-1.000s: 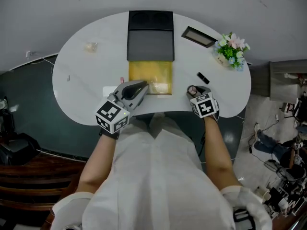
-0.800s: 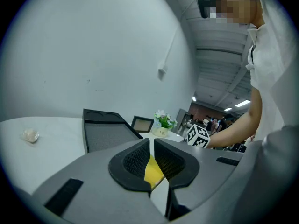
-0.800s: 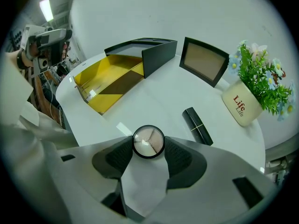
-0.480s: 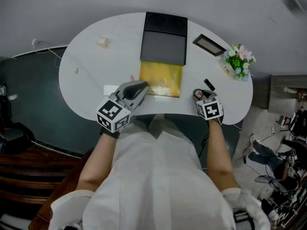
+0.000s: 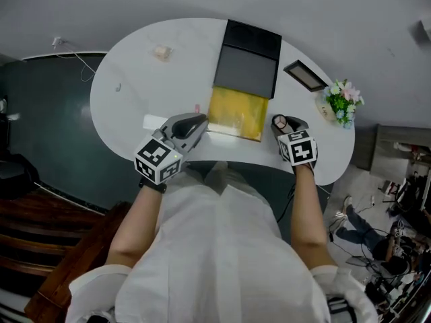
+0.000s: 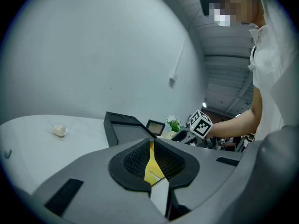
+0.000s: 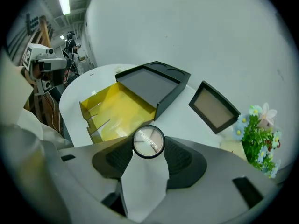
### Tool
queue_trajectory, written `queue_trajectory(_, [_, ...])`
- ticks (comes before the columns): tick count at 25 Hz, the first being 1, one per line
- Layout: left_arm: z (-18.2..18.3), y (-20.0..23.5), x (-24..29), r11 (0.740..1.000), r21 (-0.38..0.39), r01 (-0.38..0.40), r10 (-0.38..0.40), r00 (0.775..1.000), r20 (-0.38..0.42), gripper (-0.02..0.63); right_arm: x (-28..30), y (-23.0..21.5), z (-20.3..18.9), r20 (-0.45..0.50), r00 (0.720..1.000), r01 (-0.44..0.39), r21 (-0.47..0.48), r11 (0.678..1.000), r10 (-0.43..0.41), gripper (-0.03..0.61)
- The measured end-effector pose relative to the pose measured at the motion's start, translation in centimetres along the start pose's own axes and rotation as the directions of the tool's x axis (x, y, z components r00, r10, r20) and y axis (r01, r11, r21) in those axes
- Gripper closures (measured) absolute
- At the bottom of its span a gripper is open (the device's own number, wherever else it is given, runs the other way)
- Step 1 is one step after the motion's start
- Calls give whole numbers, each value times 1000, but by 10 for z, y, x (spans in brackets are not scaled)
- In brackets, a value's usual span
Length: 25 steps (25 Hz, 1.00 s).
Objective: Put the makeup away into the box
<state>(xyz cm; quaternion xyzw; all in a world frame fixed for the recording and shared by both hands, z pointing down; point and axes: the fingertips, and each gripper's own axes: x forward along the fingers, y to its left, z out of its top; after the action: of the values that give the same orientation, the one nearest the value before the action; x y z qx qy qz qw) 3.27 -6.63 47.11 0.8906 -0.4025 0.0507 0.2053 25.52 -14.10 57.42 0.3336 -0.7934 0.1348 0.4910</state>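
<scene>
While you hold the right gripper [image 5: 283, 124] over the near edge of the white table [image 5: 135, 93], its jaws are closed on a round compact [image 7: 148, 142], pinched by its rim at the very tips of the pads. The compact's flat face is turned back toward that gripper's camera, and through its clear top you can see pale pans divided into sections. From the head view the compact [image 5: 277, 122] sits just beside the near right corner of the box [image 5: 236, 113], apart from it and not over the yellow tray. In the right gripper view the tray [image 7: 117, 108] lies ahead and to the left of the compact, with the black lid [image 7: 152, 85] folded back behind it.

Your left gripper [image 5: 199, 120] is at the tray's near left corner. Its pads [image 6: 135, 160] are closed to a thin slit with nothing between them; only a strip of the yellow tray shows through.

A small framed panel [image 5: 306, 76] and a bunch of flowers [image 5: 342, 103] stand to the right of the lid.
</scene>
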Motion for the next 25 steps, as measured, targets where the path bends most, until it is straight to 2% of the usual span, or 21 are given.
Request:
queue_trajectory(12, [-4, 31, -44, 995, -42, -86, 88, 995, 36, 589, 34, 47, 69, 5, 997, -73, -147, 986, 75, 368])
queue_trajectory(25, [-11, 52, -75, 990, -72, -120, 123, 992, 30, 589, 94, 113, 96, -60, 988, -152, -261, 953, 141, 368])
